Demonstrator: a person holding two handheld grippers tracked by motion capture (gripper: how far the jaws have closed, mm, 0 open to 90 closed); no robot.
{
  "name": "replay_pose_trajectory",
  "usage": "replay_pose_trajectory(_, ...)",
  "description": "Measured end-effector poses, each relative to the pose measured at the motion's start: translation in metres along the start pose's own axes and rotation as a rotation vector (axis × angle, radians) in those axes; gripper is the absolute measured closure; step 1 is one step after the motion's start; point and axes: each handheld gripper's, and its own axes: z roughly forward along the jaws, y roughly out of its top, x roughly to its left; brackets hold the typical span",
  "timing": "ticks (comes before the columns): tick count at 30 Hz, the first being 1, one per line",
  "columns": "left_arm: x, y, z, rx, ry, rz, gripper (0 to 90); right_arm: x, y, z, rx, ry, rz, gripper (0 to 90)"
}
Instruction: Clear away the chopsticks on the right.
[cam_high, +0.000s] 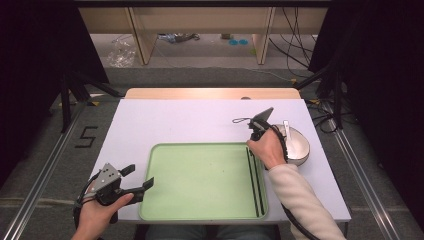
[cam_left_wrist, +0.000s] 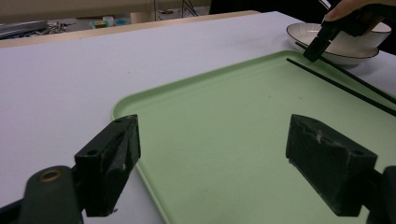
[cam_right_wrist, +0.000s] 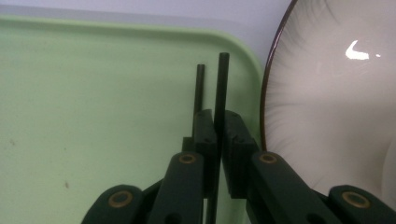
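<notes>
One black chopstick (cam_right_wrist: 221, 84) is pinched between the pads of the right gripper (cam_right_wrist: 219, 122), which is closed tight on it near its far end. It lies along the right edge of the green tray (cam_high: 200, 210), and it seems to sit at or just above the tray floor; I cannot tell if it touches. The second chopstick (cam_right_wrist: 199, 86) lies just beside it on the tray, a little closer to the tray's middle, and is not held. Both sticks run from the far right corner of the tray toward the near edge. Just past that right edge of the tray, on the white table (cam_high: 165, 120), stands a white bowl (cam_high: 295, 145) with a dark rim, and a white spoon (cam_high: 286, 128) rests in it. The left gripper (cam_high: 136, 178) waits near the left edge of the tray, at the near left corner of the table, with its jaws wide apart and nothing between them. The step in hand looks like setting this chopstick down next to its partner on the tray. The next move, I think, needs the right hand to make sure the stick rests flat, then let the jaws spread gently so it does not roll away or bump the other stick, and then lift straight up without hitting the bowl.
</notes>
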Motion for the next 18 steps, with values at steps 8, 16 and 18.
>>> replay_pose_trajectory(8, 0.001, 0.000, 0.000, 0.000, 0.000, -0.003, 17.7, 0.004, -0.006, -0.001, -0.061, -0.017, -0.066, 77.4)
replay_pose_trajectory(16, 0.000, 0.000, 0.000, 0.000, 0.006, 0.001, 17.7, -0.003, -0.028, -0.028, -0.312, 0.070, -0.249, 62.6)
replay_pose_trajectory(18, 0.000, 0.000, 0.000, 0.001, 0.009, 0.000, 17.7, -0.011, -0.038, -0.031, -0.409, 0.087, -0.386, 58.6)
